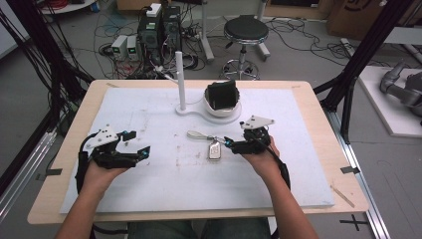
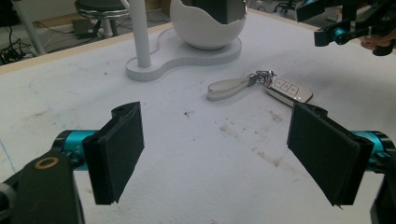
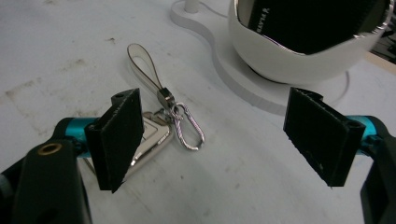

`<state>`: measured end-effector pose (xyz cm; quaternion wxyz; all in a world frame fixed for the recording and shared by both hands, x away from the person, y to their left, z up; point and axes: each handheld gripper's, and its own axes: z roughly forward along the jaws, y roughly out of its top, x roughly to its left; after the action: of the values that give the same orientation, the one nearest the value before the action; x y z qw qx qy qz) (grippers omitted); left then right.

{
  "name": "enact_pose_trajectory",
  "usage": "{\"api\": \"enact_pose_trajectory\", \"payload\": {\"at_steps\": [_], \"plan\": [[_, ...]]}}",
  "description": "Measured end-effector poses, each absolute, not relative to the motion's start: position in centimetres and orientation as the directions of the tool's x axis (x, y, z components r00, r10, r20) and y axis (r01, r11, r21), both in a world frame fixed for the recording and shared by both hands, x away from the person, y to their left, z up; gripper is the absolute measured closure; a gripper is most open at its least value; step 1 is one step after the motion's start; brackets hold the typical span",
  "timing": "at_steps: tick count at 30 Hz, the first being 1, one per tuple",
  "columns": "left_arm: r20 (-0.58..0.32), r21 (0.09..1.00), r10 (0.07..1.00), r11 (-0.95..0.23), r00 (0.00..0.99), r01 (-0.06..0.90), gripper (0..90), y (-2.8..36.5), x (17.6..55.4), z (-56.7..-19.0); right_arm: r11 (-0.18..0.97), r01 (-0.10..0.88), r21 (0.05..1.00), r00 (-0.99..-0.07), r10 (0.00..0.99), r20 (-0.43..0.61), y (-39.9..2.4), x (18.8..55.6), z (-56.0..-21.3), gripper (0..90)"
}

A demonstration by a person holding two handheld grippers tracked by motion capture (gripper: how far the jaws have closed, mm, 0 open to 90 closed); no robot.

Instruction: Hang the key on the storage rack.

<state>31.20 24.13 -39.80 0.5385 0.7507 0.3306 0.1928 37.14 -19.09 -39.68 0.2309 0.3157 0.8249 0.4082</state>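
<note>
Right tool (image 1: 230, 143) released, jaws wide, poised just beside the car key (image 1: 214, 150) mid-tabletop. Left tool (image 1: 141, 151) released, near the tabletop's left edge.

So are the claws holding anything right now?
No, nothing is held. The right claw is open just above the silver car key fob with its white strap, not gripping it. The left claw is open over the bare white table mat.
</note>
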Motion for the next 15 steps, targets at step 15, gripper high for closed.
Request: {"api": "enact_pose_trajectory", "payload": {"at_steps": [15], "plan": [[-0.071,0.93,0.702,-0.211,0.708,0.302,18.7,23.9,31.3,-40.1,0.524,0.324,0.788,-0.752,0.648,-0.122,-14.3,40.1,-41.0,19.8]]}}
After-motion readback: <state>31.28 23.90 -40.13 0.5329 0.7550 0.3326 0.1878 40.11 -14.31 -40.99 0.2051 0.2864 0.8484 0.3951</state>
